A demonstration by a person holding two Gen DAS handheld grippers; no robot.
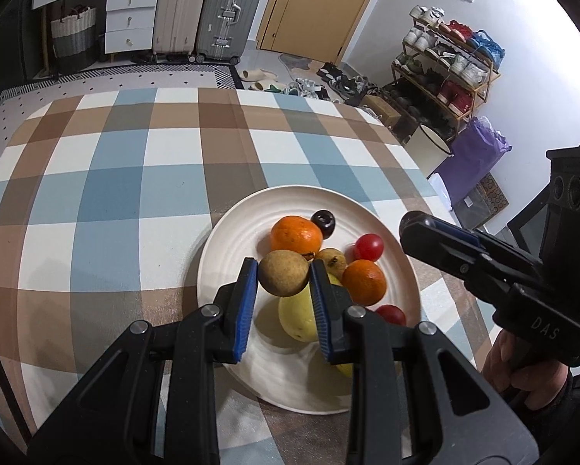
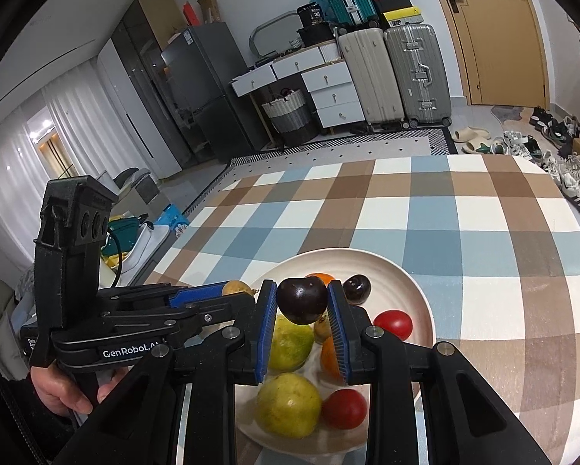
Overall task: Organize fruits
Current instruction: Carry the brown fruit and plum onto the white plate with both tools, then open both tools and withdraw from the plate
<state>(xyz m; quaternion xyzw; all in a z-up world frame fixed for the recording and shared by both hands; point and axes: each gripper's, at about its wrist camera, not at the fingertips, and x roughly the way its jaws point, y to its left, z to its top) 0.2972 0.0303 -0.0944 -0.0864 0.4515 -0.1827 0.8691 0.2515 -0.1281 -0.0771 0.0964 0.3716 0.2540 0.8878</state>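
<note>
Around the plate [image 1: 228, 240], checked cloth [image 1: 115, 193] only

A checked tablecloth [image 1: 135, 178] covers the table. Behind it a patterned rug [image 2: 328, 147] lies on the floor. 2 suitcases [image 2: 394, 73] stand beside white drawers [image 2: 332, 93] and a woven basket [image 2: 288, 114]. A wooden door [image 1: 321, 4] adjoins a shoe rack [image 1: 445, 66]. White curtains [image 2: 69, 116] hang beside a dark fridge [image 2: 201, 89].

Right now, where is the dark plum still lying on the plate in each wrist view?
Left wrist: dark plum at the plate's far side, touching the orange.
Right wrist: dark plum just right of the right gripper, which holds another plum.
Shared landmark: white plate.
</note>
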